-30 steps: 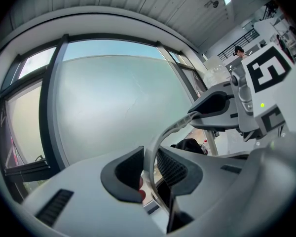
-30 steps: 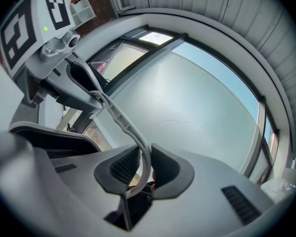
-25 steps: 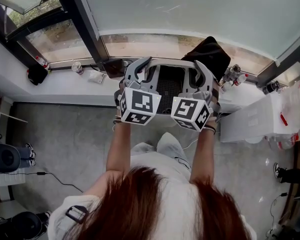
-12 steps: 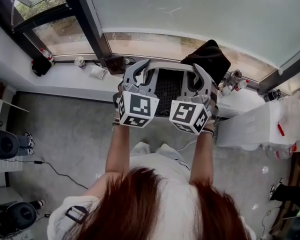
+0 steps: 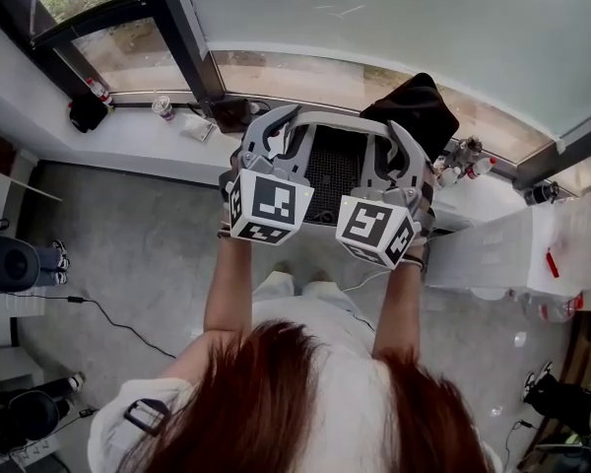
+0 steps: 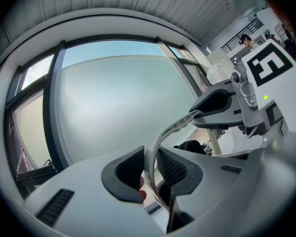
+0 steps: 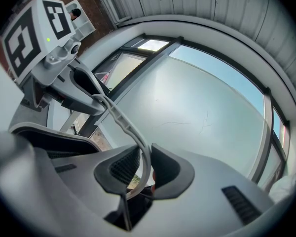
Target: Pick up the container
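in the head view a person (image 5: 305, 392) holds a container (image 5: 333, 170) with a light-grey rim and dark mesh body up at arm's length, clear of any surface, seen against the white windowsill (image 5: 128, 146) and the foot of the window. the left gripper (image 5: 279, 138) grips the rim's left side and the right gripper (image 5: 394, 151) its right side, their marker cubes (image 5: 269, 205) side by side nearest the camera. a black bag (image 5: 414, 106) lies on the sill just behind the container, with small bottles (image 5: 463, 156) to its right. in the left gripper view the jaws stand partly closed, both pads pressing on the thin rim (image 6: 160, 135), which arcs across to the other gripper. in the right gripper view the jaws likewise pinch the rim, the narrow gap filled by it, with the frosted window pane (image 7: 197, 107) beyond.
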Demonstrator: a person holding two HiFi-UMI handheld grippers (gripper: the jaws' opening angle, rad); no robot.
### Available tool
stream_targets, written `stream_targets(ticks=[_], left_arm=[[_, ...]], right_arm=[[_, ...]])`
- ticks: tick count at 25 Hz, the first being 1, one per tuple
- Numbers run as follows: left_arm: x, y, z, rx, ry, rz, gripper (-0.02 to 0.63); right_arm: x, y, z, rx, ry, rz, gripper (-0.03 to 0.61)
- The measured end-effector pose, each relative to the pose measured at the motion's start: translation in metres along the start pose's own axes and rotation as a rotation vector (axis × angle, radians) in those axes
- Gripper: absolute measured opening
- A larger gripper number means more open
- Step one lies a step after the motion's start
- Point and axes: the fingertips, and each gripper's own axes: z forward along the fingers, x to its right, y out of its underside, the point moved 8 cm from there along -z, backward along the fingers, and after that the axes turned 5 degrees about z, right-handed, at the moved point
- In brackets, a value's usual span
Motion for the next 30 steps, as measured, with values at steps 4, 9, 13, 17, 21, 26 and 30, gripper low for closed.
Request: stream_targets(ticks=[4,9,13,17,21,26,30], left_arm=[[0.002,-0.005,0.004,0.007,-0.004,0.001,0.086],[0.003,-0.012,0.01,0.019,-0.004,0.011,0.086],[-0.001,-0.015,0.015,0.027,-0.013,0.022,0.086],[-0.004,-0.017,0.021,0.03,-0.016,0.029,0.086],[-0.006,-0.017,0.026,0.029,-0.018,0.034,0.086],[-0.013,-0.014,0.032,0.026,-0.018,0.036,0.086],[-0.016,-0.012,0.034,0.023,-0.012,0.039,0.086]], right_arm=[[0.007,0.001,0.0,0.016,0.006,-0.003,0.083],[0.016,0.002,0.002,0.024,0.015,-0.001,0.083],[0.02,-0.001,0.006,0.039,0.016,0.003,0.083],[0.023,0.0,0.013,0.045,0.014,0.012,0.083],[0.025,0.0,0.019,0.051,0.015,0.016,0.083],[0.024,-0.002,0.027,0.053,0.011,0.009,0.083],[0.021,-0.002,0.031,0.053,0.009,0.009,0.081]])
